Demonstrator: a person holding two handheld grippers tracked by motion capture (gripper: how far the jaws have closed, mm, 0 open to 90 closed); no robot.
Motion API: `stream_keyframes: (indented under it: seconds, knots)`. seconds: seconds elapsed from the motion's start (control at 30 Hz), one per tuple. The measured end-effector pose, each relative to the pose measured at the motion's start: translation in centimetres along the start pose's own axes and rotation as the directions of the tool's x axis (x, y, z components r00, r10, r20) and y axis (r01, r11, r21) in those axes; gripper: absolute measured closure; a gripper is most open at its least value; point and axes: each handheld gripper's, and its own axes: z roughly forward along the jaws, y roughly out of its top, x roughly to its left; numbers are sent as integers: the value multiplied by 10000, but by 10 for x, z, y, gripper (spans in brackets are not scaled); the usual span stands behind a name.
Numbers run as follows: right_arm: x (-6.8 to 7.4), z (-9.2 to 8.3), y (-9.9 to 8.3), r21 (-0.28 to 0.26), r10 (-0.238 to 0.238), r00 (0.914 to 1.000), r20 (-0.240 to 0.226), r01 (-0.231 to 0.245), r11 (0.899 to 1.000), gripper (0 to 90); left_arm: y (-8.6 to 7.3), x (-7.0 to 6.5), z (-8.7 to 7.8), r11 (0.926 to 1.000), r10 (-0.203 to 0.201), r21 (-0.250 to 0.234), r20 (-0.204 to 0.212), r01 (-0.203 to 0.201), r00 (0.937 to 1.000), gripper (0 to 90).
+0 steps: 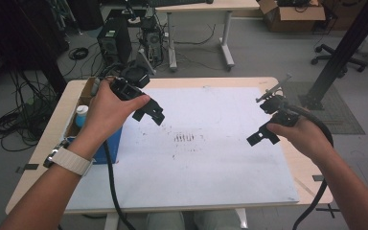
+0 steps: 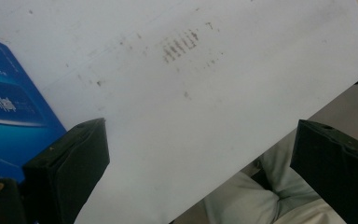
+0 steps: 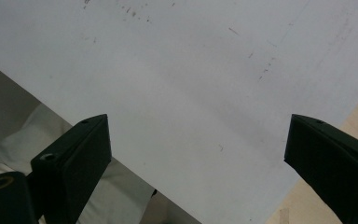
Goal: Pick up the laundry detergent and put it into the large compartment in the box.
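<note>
A: What are your grippers doing?

B: I'm holding my left gripper [image 1: 149, 111] at the centre left of the high view, over the white sheet [image 1: 211, 163]. Its jaws are standing wide apart and gripping nothing; in the left gripper view I'm seeing bare sheet between them.

A: And the other one?

B: I'm holding my right gripper [image 1: 261, 138] at the centre right of that view, also above the sheet. Its jaws are spread wide too, with nothing between them but the sheet below.

A: What's nearest to the left one?

B: The blue box [image 1: 109, 143] is sitting at the left edge of the sheet, just beside my left wrist; it's showing at the left edge of the left gripper view [image 2: 9, 116]. A cluster of dark marks [image 1: 184, 138] is lying mid-sheet, between the two grippers
</note>
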Motion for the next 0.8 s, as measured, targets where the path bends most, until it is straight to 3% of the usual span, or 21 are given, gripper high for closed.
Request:
stream_keyframes:
  seconds: [0.8]
  knots:
    - [-2,-1,-2,-49,-40,10000,-27,39,10000,72,0,-5,8,10000,-8,40,116,8,9999,55]
